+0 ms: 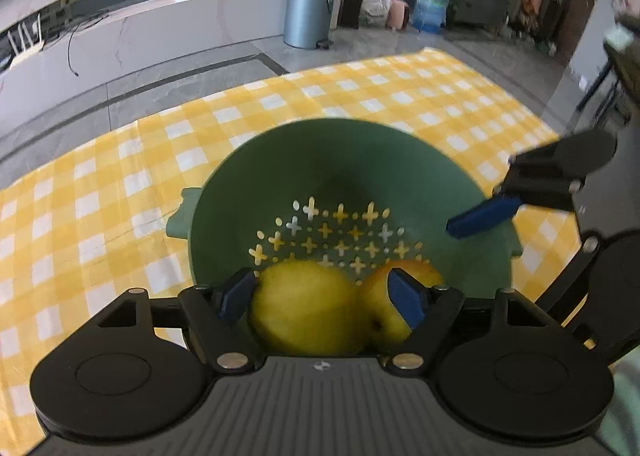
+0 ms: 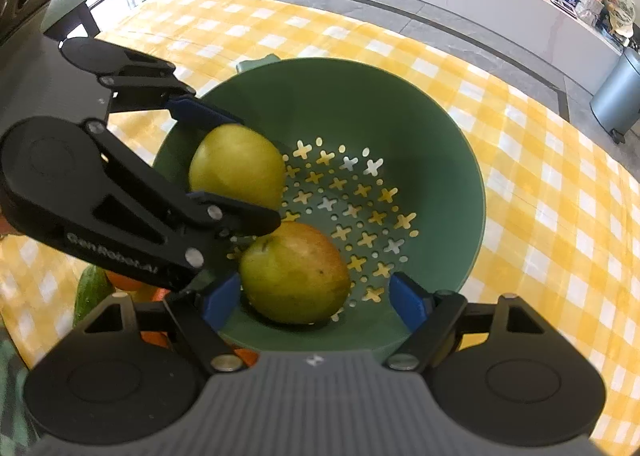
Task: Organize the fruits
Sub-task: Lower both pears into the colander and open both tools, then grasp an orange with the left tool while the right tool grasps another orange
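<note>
Fruit in my colander: two, a yellow-green fruit [image 2: 238, 165] and a yellow-green fruit with a reddish blush [image 2: 294, 274]
Colander: one, green [image 2: 452, 143]
Tongs of mine: two, left gripper [image 1: 322, 298] and right gripper [image 2: 316, 298]
Checked cloth: one, yellow and white [image 2: 540, 215]
Produce beside the colander: one green piece [image 2: 90, 294], plus orange pieces [image 2: 124, 282], number unclear

Two yellow-green round fruits [image 2: 237, 165] lie in a green plastic colander [image 2: 440, 127] with cross-shaped holes, on a yellow-and-white checked tablecloth [image 2: 540, 191].
</note>
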`<state>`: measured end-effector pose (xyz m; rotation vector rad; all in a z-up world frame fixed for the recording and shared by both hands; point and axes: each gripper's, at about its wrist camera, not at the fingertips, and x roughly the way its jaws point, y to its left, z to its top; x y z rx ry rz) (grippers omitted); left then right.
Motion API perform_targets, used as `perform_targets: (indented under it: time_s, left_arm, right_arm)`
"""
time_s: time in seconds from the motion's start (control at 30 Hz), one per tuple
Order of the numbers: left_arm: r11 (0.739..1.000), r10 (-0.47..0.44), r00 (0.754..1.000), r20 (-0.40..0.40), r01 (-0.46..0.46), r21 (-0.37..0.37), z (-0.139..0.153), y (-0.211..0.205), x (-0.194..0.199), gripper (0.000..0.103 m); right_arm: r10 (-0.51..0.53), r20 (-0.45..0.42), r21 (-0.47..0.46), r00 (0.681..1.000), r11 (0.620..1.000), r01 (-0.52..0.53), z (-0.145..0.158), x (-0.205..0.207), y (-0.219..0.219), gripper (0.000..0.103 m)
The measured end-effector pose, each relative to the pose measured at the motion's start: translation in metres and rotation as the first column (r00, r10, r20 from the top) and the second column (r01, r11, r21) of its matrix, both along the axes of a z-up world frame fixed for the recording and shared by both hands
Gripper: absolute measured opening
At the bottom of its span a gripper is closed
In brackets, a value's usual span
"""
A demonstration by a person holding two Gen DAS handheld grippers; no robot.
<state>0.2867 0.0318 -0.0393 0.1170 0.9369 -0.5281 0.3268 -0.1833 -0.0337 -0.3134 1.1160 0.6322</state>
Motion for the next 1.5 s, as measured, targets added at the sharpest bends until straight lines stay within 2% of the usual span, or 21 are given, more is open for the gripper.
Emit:
perform_targets:
  time_s: [0.3, 0.47, 0.63, 0.9, 1.2, 1.37, 1.5]
  left_arm:
    - [0.998, 0.047, 0.997, 0.064, -0.044, -0.048, 0.019, 0.008, -0.017, 0.089]
    - [0.998, 0.056, 0.995, 0.083, -0.053, -0.045, 0.032, 0.007, -0.033, 0.088]
    - [0.998, 0.051, 0.99, 0.132, -0.046, -0.044, 0.043, 0.002, -0.053, 0.087]
    - [0.999, 0.038, 0.977, 0.21, -0.034, -0.024, 0.049, -0.007, -0.084, 0.086]
    - [0.999, 0.032, 0.985, 0.168, -0.028, -0.029, 0.037, -0.008, -0.108, 0.082]
    - [0.998, 0.058, 0.991, 0.122, -0.053, -0.039, 0.026, -0.003, -0.116, 0.081]
    - [0.995, 0.085, 0.993, 0.08, -0.081, -0.054, 0.014, 0.002, -0.122, 0.074]
  right_arm:
    - [-0.089, -0.007, 0.062, 0.996, 0.994, 0.089, 0.005, -0.004, -0.008, 0.079]
    - [-0.179, 0.039, 0.142, 0.983, 0.975, 0.171, 0.013, -0.021, -0.015, 0.079]
    - [-0.296, 0.116, 0.254, 0.948, 0.932, 0.26, 0.021, -0.053, -0.028, 0.079]
    - [-0.434, 0.251, 0.346, 0.865, 0.875, 0.339, 0.02, -0.109, -0.043, 0.079]
    - [-0.441, 0.297, 0.35, 0.847, 0.875, 0.334, -0.003, -0.151, -0.046, 0.079]
    - [-0.469, 0.243, 0.375, 0.849, 0.853, 0.363, -0.016, -0.156, -0.047, 0.079]
    - [-0.472, 0.229, 0.368, 0.852, 0.852, 0.373, -0.022, -0.161, -0.044, 0.078]
